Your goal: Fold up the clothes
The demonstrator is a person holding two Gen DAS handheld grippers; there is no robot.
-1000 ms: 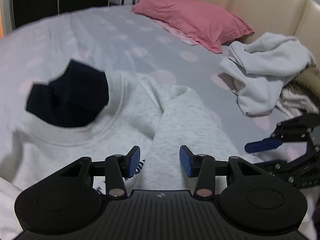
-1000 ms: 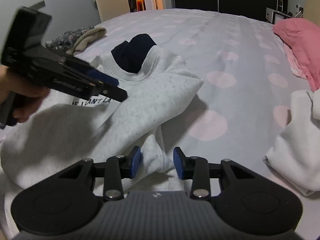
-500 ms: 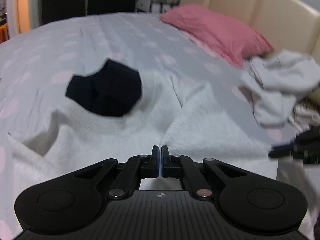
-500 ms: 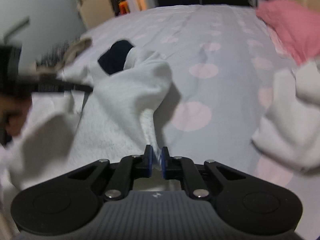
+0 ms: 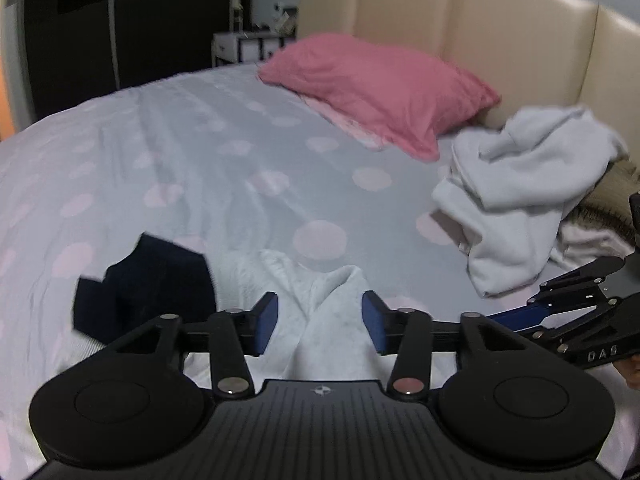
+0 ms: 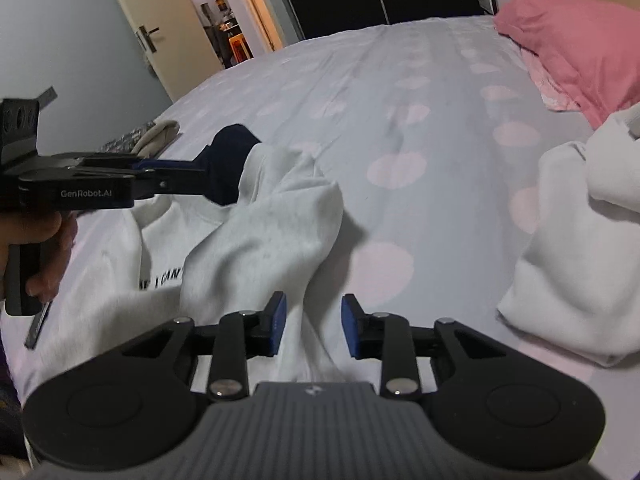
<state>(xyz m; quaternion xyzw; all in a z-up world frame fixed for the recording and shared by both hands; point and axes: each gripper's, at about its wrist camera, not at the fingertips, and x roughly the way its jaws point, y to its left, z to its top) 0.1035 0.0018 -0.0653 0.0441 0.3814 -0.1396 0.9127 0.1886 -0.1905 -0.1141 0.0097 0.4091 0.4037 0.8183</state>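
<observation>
So the grey sweatshirt is lying on the bed, front up, with one side flopped over the chest and a dark navy garment sitting at the collar. Both sets of fingers have just been opening: the left gripper and the right gripper each have a ridge of sweatshirt fabric running up between the blue pads, but the pads aren't pressing on it, so both are released. Risk from here, I'd guess: that folded-over part looks puffy and loose, so it could spring back or slide off crooked, and any drag from the fingers as they leave would wrinkle it. The navy piece might also get trapped in the next fold. Readable text: "GenRobot.AI" on the left gripper's side, "DAS" on the right one, and a partial "I CAN'T" print on the chest.
</observation>
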